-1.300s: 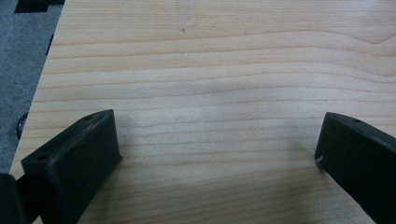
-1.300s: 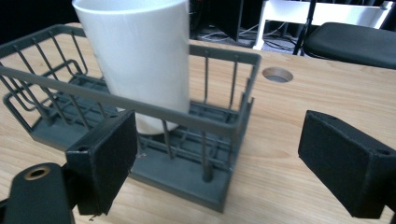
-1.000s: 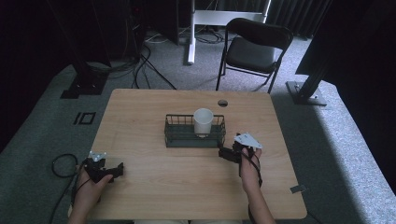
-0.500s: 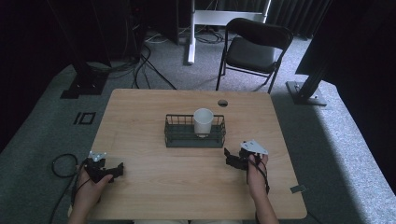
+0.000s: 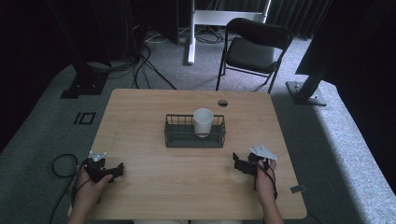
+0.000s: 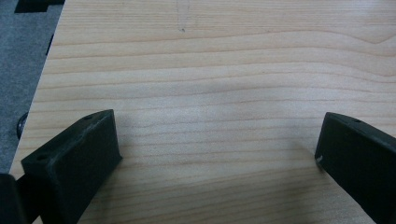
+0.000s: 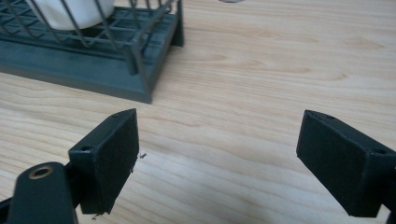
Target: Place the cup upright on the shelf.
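Cup well beyond right tongs

A white cup stands upright, mouth up, inside a dark wire basket near the middle of the wooden table (toward the basket's right half). The basket is low and rectangular, with a solid dark base.

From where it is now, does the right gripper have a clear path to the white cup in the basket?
Probably yes. The right gripper is open, with bare table up to the basket; the cup rises above the wire rim.
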{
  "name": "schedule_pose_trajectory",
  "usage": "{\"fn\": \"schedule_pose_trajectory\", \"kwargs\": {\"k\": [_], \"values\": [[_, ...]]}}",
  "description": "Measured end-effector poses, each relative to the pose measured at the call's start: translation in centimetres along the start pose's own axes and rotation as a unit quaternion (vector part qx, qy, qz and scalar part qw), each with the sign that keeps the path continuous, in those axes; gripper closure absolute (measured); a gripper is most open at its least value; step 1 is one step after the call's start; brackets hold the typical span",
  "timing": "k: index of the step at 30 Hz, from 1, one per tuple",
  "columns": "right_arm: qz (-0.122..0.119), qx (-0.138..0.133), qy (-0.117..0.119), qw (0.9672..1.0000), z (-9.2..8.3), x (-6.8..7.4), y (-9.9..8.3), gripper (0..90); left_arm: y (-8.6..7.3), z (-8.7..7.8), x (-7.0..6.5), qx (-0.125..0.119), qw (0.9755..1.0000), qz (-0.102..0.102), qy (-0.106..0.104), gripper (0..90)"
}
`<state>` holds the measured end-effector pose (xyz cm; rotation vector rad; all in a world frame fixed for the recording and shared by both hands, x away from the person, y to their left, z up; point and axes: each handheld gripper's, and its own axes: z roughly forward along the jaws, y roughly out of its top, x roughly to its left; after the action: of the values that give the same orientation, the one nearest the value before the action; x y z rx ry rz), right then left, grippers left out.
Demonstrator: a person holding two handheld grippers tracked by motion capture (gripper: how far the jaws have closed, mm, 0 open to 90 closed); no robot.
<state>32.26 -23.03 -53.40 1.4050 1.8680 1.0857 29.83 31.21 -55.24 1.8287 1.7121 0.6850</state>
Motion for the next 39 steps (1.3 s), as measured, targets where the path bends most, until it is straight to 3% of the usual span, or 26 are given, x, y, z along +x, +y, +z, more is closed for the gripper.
{"fn": "schedule_pose_trajectory", "kwargs": {"k": [8,19,20,25,31,39], "values": [[0.007,0.012,-0.017,0.9998,-0.8,-1.3,-1.1,12.8,0.0,0.0,0.0,0.000,1.0000,0.000,0.000,0.1],[0.022,0.027,-0.030,0.9989,-1.2,-2.1,-1.9,12.5,0.0,0.0,0.0,0.000,1.0000,0.000,0.000,0.1],[0.021,0.034,-0.044,0.9982,-1.3,-2.5,-2.0,12.5,0.0,0.0,0.0,0.000,1.0000,0.000,0.000,0.1],[0.007,0.070,-0.063,0.9955,-1.2,-3.2,-2.6,12.5,0.0,0.0,0.0,0.000,1.0000,0.000,0.000,0.1],[0.028,0.087,-0.089,0.9918,-1.4,-4.2,-2.9,12.4,0.0,0.0,0.0,0.000,1.0000,0.000,0.000,0.1],[0.042,0.104,-0.082,0.9903,-1.6,-4.9,-3.1,11.7,0.0,0.0,0.0,0.000,1.0000,0.000,0.000,0.1]]}}
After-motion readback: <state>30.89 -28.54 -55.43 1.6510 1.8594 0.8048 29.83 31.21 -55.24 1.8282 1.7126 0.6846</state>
